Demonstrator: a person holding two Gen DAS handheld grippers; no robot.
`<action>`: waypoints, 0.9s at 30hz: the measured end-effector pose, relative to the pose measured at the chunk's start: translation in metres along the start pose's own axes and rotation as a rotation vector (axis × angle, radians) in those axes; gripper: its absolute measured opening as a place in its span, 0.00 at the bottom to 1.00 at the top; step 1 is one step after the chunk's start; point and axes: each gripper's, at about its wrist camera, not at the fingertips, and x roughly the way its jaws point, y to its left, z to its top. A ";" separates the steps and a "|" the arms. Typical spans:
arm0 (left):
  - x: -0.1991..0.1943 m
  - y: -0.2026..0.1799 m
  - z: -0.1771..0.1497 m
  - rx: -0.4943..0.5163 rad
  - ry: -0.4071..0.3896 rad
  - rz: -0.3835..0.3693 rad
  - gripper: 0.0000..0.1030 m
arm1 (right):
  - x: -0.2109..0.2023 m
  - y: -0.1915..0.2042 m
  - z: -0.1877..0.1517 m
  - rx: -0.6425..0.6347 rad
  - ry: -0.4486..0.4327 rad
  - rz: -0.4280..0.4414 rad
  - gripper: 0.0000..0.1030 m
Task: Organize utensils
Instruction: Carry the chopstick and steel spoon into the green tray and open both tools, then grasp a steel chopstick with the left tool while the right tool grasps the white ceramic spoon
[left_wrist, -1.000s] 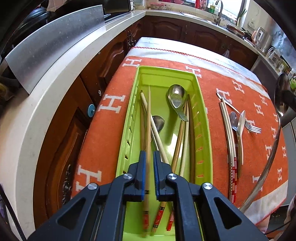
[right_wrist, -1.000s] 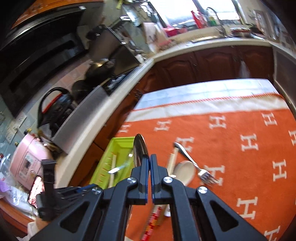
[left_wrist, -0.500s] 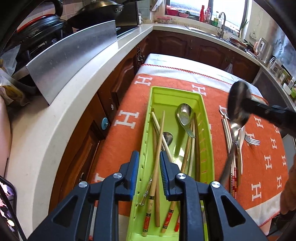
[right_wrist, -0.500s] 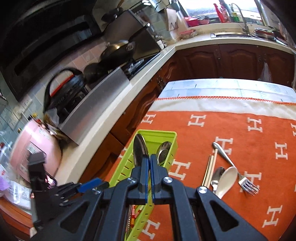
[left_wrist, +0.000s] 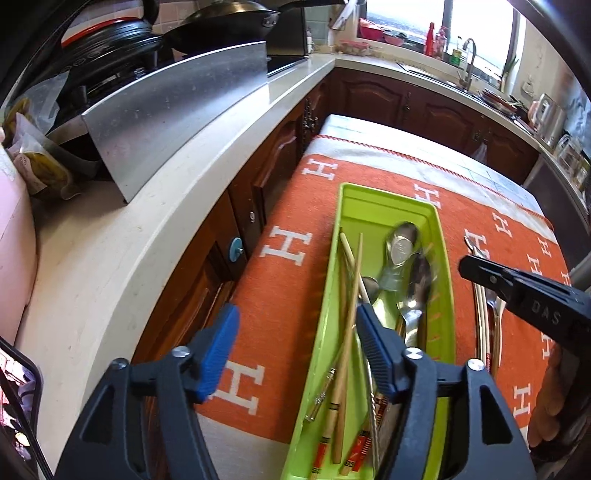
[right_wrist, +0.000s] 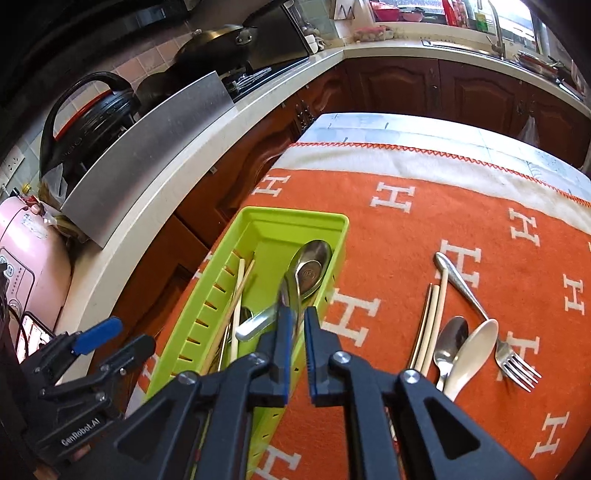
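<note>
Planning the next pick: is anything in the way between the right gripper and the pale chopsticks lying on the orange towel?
Nothing visible. The right gripper hovers over the lime-green plastic tray; the pale chopsticks lie to its right on the orange H-patterned towel, with only the tray's wall and bare towel between.

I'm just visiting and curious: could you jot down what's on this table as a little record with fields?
Surface: orange cloth
Container: green tray, on the cloth
In tray: wooden chopsticks, metal spoons
Loose on cloth: fork, white spoon, small metal spoon, pale chopsticks
Left tool: wide open, above the tray's left rim
Right tool: slightly open, over the tray
</note>
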 end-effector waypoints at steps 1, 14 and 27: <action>0.001 0.001 0.001 -0.008 -0.001 0.010 0.70 | -0.002 0.001 -0.001 -0.007 -0.006 -0.003 0.09; -0.003 -0.009 -0.002 -0.006 0.024 0.029 0.78 | -0.021 -0.011 -0.020 0.000 -0.003 0.000 0.11; -0.024 -0.050 -0.015 0.081 0.024 -0.002 0.81 | -0.062 -0.036 -0.052 0.026 -0.025 -0.013 0.11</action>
